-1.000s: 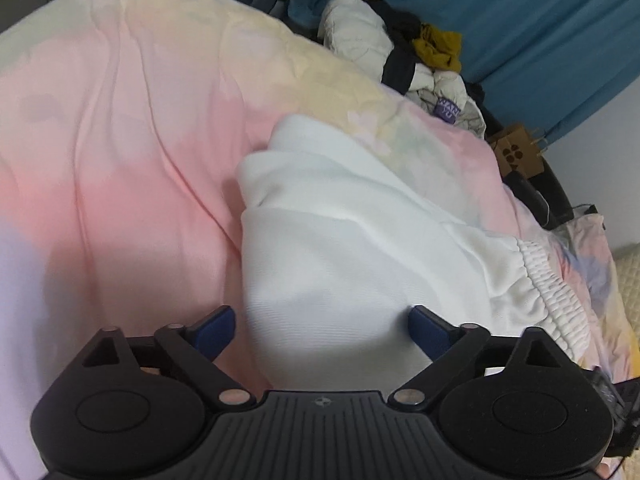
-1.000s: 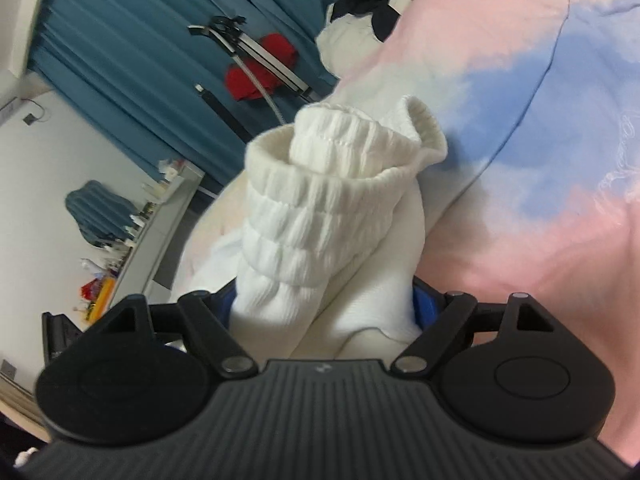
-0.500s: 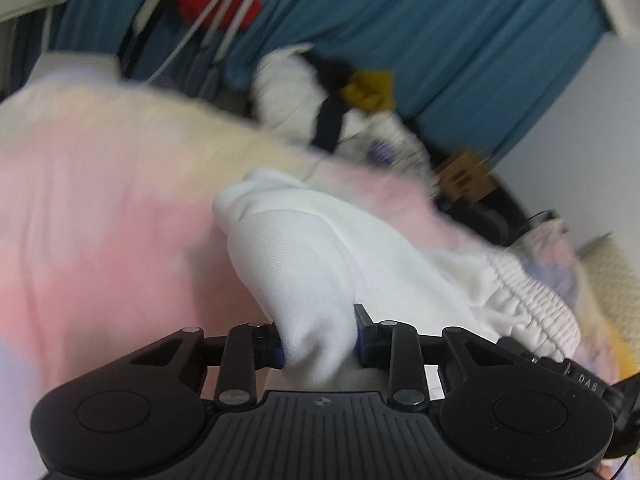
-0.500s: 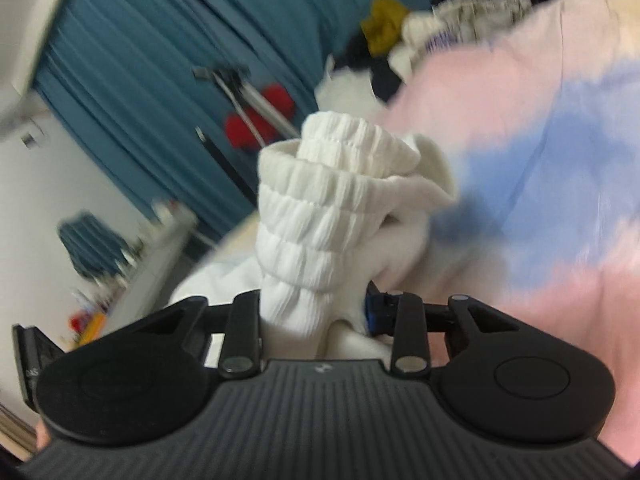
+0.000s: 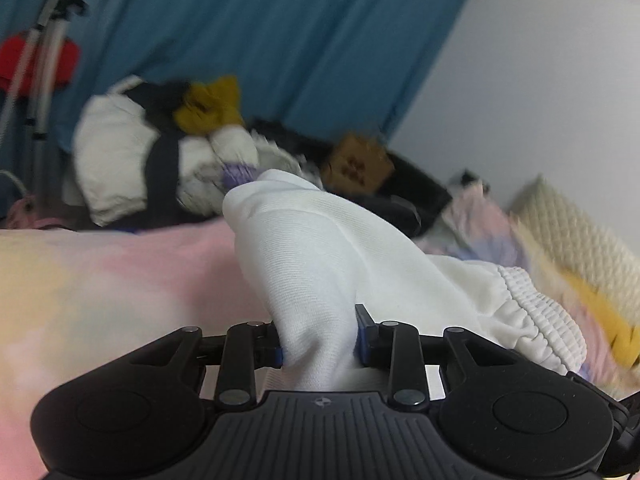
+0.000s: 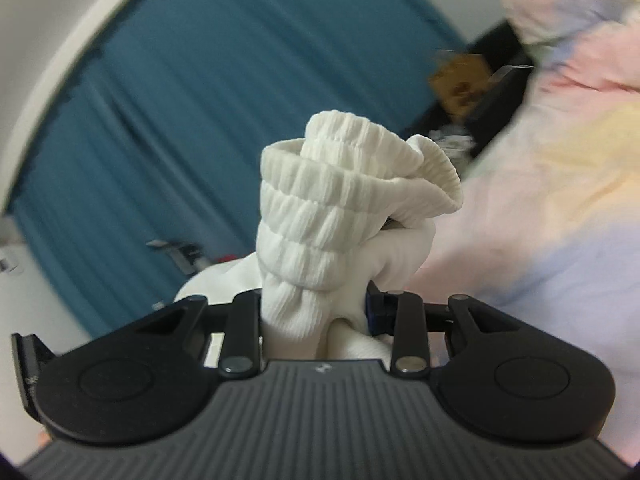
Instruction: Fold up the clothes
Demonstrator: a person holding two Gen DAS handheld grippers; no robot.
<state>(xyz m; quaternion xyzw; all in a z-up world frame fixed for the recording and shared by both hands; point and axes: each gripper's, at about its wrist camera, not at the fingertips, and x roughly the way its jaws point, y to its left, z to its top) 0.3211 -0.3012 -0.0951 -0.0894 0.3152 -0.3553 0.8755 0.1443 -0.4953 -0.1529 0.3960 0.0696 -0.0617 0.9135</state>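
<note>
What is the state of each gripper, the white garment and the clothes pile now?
left gripper: shut on the white garment's plain fabric.
right gripper: shut on the ribbed waistband.
white garment: bunched, stretched between both grippers, not folded.
clothes pile: heaped, unfolded, behind the bedspread.

Bed (image 5: 100, 280) fills the lower frame, covered in a soft pastel spread, pink running into yellow, blue further over (image 6: 560, 272). White garment (image 5: 320, 248) partly on it, its ribbed band (image 5: 536, 316) resting on the spread at the right. At the far edge a clothes heap (image 5: 160, 160), white, black, mustard, possibly on the bed itself; too blurred to say. Cream knitted pillow (image 5: 576, 240) at the right end.
</note>
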